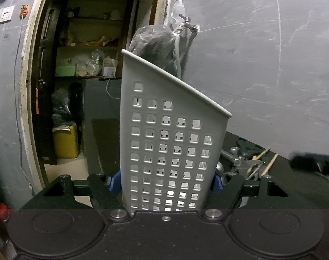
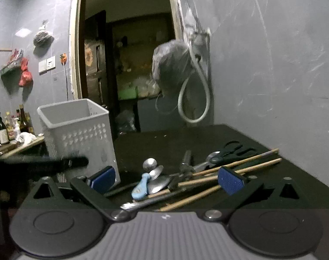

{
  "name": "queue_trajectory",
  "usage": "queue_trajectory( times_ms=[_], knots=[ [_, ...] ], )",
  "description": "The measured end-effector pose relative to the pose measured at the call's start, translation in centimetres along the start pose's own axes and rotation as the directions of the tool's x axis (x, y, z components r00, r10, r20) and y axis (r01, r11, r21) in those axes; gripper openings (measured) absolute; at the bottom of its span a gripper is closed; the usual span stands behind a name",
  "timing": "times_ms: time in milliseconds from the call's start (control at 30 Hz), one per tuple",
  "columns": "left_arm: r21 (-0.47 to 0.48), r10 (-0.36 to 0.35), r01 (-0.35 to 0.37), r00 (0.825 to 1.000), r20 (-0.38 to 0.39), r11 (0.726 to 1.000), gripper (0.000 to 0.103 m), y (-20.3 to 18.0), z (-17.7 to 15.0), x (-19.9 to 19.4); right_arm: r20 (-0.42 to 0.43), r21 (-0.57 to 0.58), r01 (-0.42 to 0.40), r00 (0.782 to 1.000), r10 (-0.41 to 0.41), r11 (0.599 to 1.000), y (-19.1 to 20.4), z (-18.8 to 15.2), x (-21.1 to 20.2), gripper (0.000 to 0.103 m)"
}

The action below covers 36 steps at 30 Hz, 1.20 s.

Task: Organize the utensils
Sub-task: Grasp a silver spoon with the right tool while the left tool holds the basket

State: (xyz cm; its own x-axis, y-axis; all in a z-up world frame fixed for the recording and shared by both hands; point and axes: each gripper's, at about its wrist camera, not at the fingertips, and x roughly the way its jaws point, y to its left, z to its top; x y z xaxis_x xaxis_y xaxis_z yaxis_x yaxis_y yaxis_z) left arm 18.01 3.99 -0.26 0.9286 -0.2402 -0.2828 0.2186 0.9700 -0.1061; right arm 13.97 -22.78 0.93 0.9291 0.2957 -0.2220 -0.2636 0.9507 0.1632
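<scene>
left wrist view: the left gripper (image 1: 168, 183) has its jaws closed on the white perforated holder (image 1: 171, 143), which fills the middle of the frame (blue pads press both its sides).

right wrist view: the right gripper (image 2: 167, 179) has jaws open, empty, over the utensils (image 2: 186, 179) on the dark worktop (image 2: 155, 143); holder at left.

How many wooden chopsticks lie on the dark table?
4 visible, though some may be hidden in the pile: the farthest chopstick, a second one just nearer, a third passing behind the right gripper's pad, and the nearest, beside the knife.
</scene>
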Motion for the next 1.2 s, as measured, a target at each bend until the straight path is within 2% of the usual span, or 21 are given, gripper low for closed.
queue_trajectory(
  times_ms=[100, 200, 267, 433, 467, 567, 600, 700, 767, 933, 1000, 1133, 1200],
  knots=[
    [-0.003, -0.005, 0.005, 1.000, 0.000, 1.000, 0.077, -0.5, -0.3, -1.2, -0.052, 0.096, -0.106, 0.992, 0.111, 0.990, -1.3, 2.1, 2.1, 0.103],
    [-0.014, -0.007, 0.007, 1.000, 0.000, 1.000, 0.077, -0.8, -0.6, -2.4, -0.114, 0.172, -0.201, 0.968, 0.222, 0.964, -2.4, 3.4, 4.8, 0.103],
    [-0.018, -0.009, 0.009, 1.000, 0.000, 1.000, 0.077, -0.8, -0.7, -2.9, -0.170, 0.213, -0.221, 0.951, 0.259, 0.952, -3.1, 4.1, 7.0, 0.103],
    [-0.026, 0.000, 0.000, 1.000, -0.004, 1.000, 0.077, -0.8, -0.5, -3.0, -0.269, 0.231, -0.263, 0.908, 0.321, 0.937, -4.0, 5.5, 12.3, 0.103],
    [-0.027, 0.001, -0.001, 1.000, -0.005, 1.000, 0.077, -0.8, -0.4, -3.0, -0.295, 0.245, -0.279, 0.891, 0.346, 0.928, -4.2, 5.9, 13.8, 0.102],
    [-0.027, 0.003, -0.003, 1.000, -0.007, 1.000, 0.077, -1.0, -0.3, -2.9, -0.345, 0.298, -0.293, 0.854, 0.389, 0.908, -4.5, 6.2, 16.9, 0.090],
    [-0.026, 0.003, -0.003, 1.000, -0.008, 1.000, 0.077, -1.0, -0.2, -2.9, -0.365, 0.302, -0.286, 0.847, 0.387, 0.909, -4.7, 6.2, 17.9, 0.089],
    [-0.021, 0.004, -0.004, 1.000, -0.009, 1.000, 0.077, -1.1, -0.3, -3.0, -0.389, 0.291, -0.254, 0.850, 0.356, 0.923, -4.9, 6.0, 19.4, 0.081],
    [-0.018, 0.005, -0.006, 1.000, -0.010, 1.000, 0.077, -1.3, -0.2, -2.9, -0.396, 0.275, -0.238, 0.855, 0.335, 0.932, -4.8, 5.8, 19.8, 0.068],
    [-0.014, 0.007, -0.007, 1.000, -0.013, 1.000, 0.077, -1.4, -0.2, -2.8, -0.440, 0.206, -0.204, 0.854, 0.277, 0.957, -4.0, 5.5, 20.3, 0.049],
    [-0.012, 0.006, -0.006, 1.000, -0.015, 1.000, 0.077, -1.4, -0.1, -2.7, -0.474, 0.171, -0.195, 0.843, 0.254, 0.966, -3.4, 5.3, 20.5, 0.047],
    [-0.013, 0.006, -0.007, 1.000, -0.015, 1.000, 0.077, -1.4, -0.2, -2.7, -0.489, 0.155, -0.190, 0.838, 0.242, 0.969, -3.0, 5.3, 20.6, 0.045],
    [-0.013, 0.006, -0.007, 1.000, -0.016, 1.000, 0.077, -1.4, -0.2, -2.7, -0.490, 0.151, -0.191, 0.838, 0.241, 0.970, -2.9, 5.2, 20.3, 0.039]
  ],
)
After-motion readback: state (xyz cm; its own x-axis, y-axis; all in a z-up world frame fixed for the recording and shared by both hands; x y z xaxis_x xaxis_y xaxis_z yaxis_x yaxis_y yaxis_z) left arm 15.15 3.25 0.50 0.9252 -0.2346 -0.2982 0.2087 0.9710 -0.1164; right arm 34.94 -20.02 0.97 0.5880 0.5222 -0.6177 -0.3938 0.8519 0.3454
